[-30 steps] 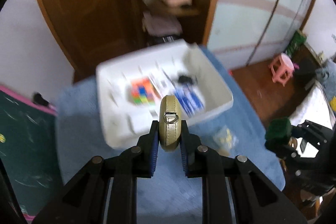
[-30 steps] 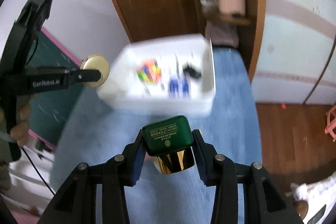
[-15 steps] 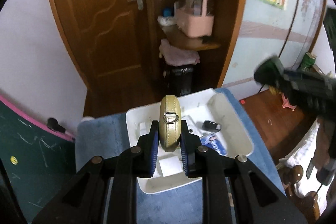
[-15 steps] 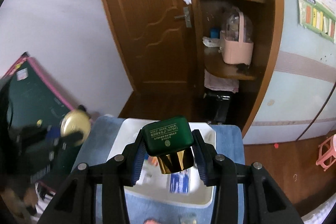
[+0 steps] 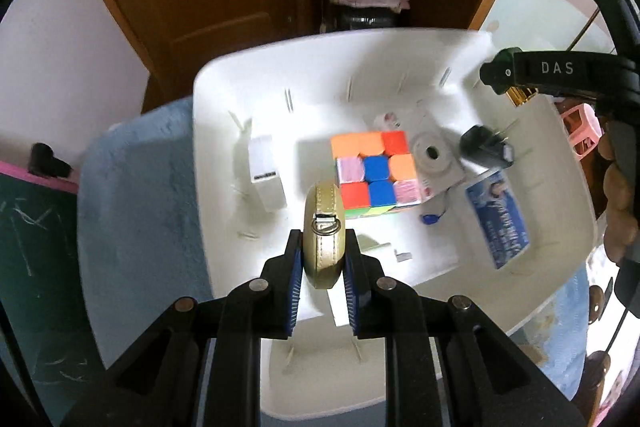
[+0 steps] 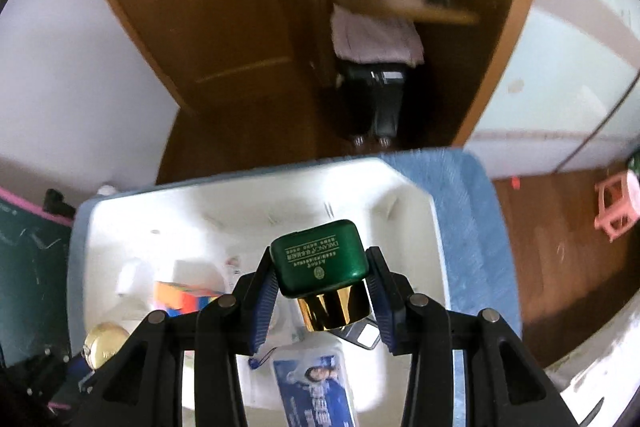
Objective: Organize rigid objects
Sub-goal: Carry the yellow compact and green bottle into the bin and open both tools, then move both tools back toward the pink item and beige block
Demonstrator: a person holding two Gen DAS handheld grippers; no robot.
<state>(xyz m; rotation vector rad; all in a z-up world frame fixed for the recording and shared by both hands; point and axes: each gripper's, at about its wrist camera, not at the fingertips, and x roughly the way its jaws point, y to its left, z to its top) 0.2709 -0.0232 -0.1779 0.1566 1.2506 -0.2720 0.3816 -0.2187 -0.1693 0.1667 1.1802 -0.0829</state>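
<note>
left gripper: clamped on gold round case, held edge-on above white bin near its front edge | right gripper: gripping green-capped gold bottle over bin's right side | in bin: colour cube at centre, white box left, blue card right | bin sits on blue cloth
</note>
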